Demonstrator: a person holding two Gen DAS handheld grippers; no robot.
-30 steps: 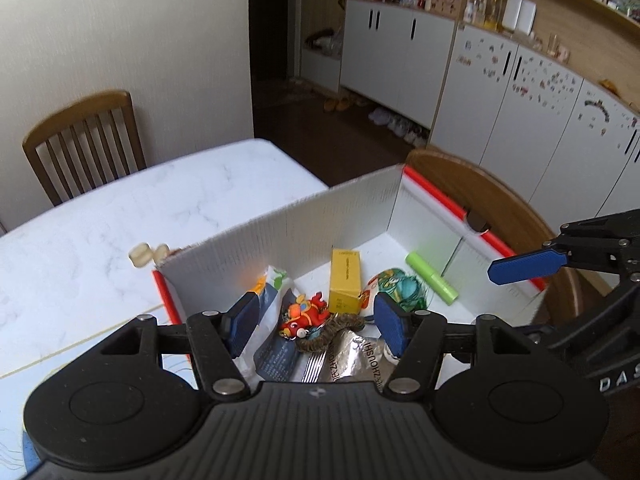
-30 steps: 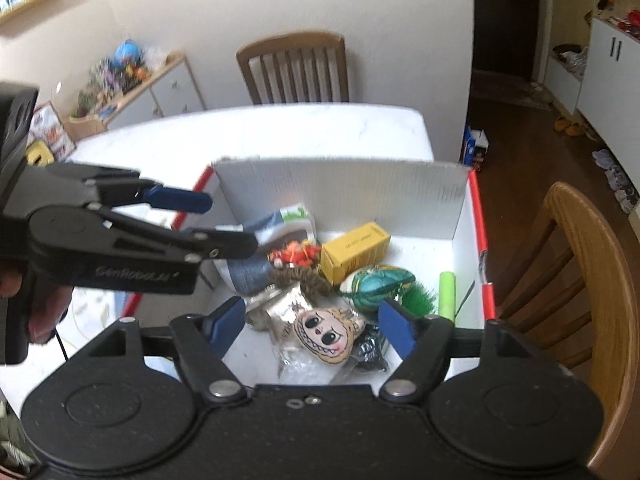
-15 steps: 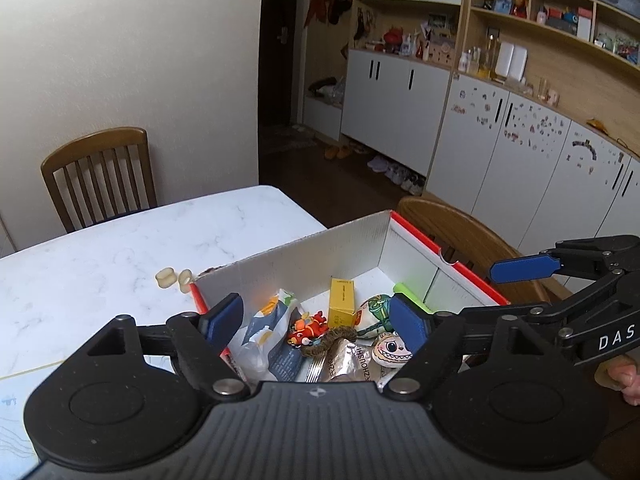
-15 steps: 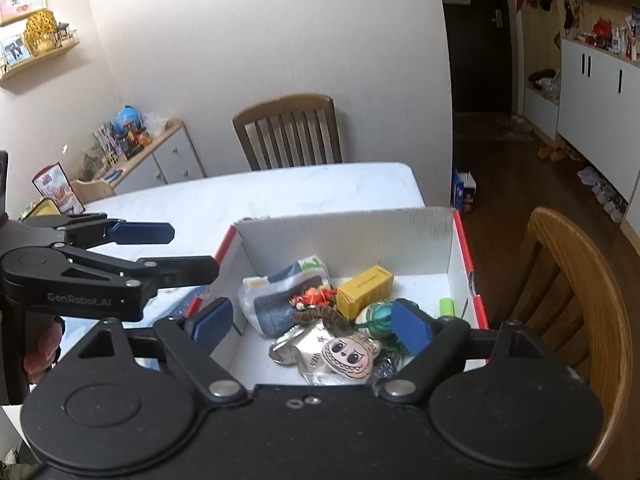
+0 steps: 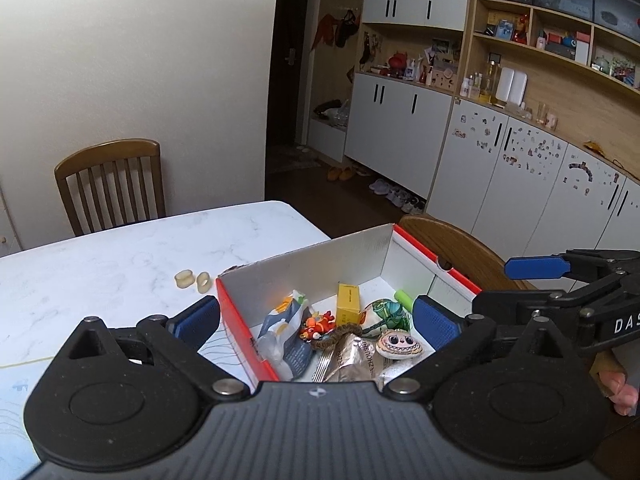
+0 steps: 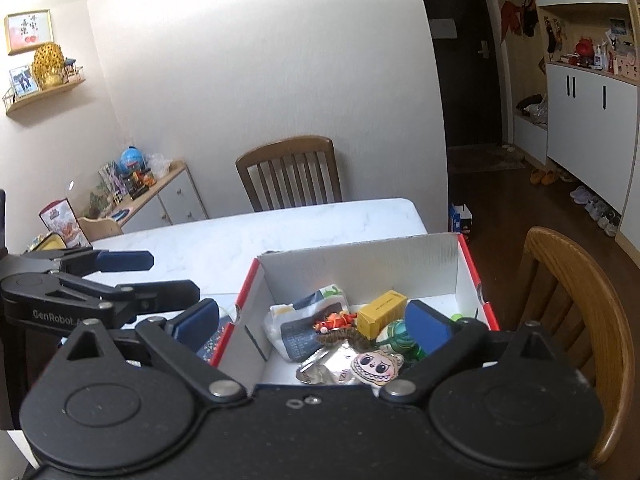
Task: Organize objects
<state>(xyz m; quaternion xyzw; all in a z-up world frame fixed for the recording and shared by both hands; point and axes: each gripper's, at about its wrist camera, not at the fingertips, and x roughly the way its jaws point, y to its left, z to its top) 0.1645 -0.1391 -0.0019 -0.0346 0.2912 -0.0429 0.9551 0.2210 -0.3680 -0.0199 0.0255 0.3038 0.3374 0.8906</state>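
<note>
Marble table [image 5: 100, 264]: both grippers [image 5: 316, 316] [image 6: 312, 322] tilted down over box [image 5: 304, 264], jaws opening, nothing between.

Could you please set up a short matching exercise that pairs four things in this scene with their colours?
Things:
1. small carton
2. tube
3. box rim
4. chair

Colours:
A. red
B. brown
C. yellow
D. light green

Pairs: 1-C, 2-D, 3-A, 4-B

A red-edged white cardboard box [image 5: 372, 248] is seen open on the table. A yellow carton [image 5: 347, 309], snack packets [image 5: 289, 334] and small toys [image 5: 318, 326] are piled inside.
</note>
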